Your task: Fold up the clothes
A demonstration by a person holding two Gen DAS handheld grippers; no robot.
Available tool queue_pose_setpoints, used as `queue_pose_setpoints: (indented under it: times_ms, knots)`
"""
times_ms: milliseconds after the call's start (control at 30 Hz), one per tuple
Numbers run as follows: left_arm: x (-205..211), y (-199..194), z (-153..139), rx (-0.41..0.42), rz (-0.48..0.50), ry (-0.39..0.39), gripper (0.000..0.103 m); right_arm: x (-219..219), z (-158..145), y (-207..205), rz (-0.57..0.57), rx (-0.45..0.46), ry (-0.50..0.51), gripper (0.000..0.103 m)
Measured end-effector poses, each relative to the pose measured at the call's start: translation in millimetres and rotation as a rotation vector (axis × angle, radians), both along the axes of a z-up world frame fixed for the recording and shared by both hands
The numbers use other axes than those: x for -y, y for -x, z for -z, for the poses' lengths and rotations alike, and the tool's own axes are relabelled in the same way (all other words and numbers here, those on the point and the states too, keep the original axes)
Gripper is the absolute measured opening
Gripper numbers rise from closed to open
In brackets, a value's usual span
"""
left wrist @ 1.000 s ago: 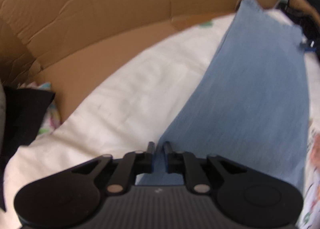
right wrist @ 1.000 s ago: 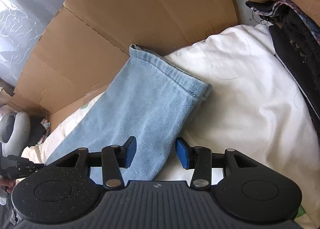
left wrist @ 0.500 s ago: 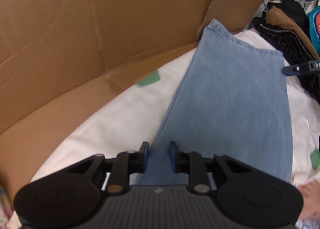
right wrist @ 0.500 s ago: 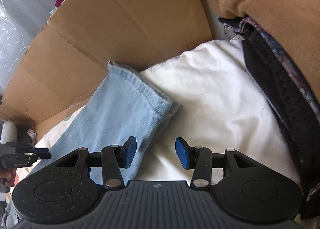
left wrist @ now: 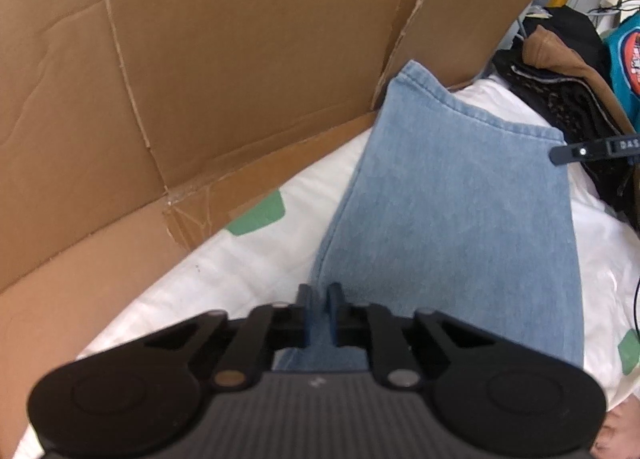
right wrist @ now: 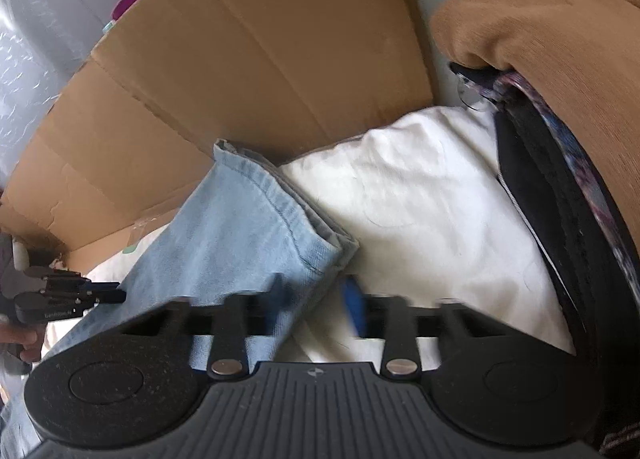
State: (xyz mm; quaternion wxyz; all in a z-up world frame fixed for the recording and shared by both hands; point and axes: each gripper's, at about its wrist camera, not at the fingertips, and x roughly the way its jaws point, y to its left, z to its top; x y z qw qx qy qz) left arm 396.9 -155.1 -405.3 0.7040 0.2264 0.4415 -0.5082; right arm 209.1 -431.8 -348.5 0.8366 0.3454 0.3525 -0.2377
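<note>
Light blue jeans (left wrist: 460, 199) lie flat on white bedding (left wrist: 240, 271), their hem at the far end by the cardboard. My left gripper (left wrist: 318, 311) is shut on the jeans' left edge, with denim between its fingers. In the right wrist view the hem corner of the jeans (right wrist: 240, 243) lies between the blurred fingers of my right gripper (right wrist: 316, 299). Its jaws are closing but still stand apart. The left gripper (right wrist: 80, 295) shows at that view's left edge, held by a hand. A tip of the right gripper (left wrist: 568, 153) pokes in beside the hem.
A large flattened cardboard box (left wrist: 240, 59) stands behind the bedding. A pile of clothes rises on the right, with a brown garment (right wrist: 540, 39) on top of dark ones. A teal garment (left wrist: 624, 59) lies further back.
My left gripper has slid along the jeans' left edge toward the hem and its fingers have drawn together. The right gripper's fingers have started to move inward over the hem corner.
</note>
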Motion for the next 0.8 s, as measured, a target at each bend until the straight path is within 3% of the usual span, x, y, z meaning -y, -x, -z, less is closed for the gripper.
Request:
queue_pose_setpoints:
  times_ms: [133,500,667,800]
  knots:
    - [-2.3,3.4,-5.4,0.019,-0.005,0.018,0.006,-1.1,-7.5,-4.8,-0.011,0.010,0.019,0.003]
    - [-2.8,3.1,-3.8,0.036,-0.011,0.023,0.006,7.2,-12.8,-20.1,-0.011,0.026,0.019,0.002]
    - [7.9,3.4,2.1,0.046,-0.040,-0.022,0.010,18.9,12.1,-20.8,0.023,-0.013,-0.057,0.003]
    - [16.2,14.0,-10.9,0.126,-0.052,-0.042,0.013,26.1,27.4,-12.4,0.094,-0.004,-0.149,0.003]
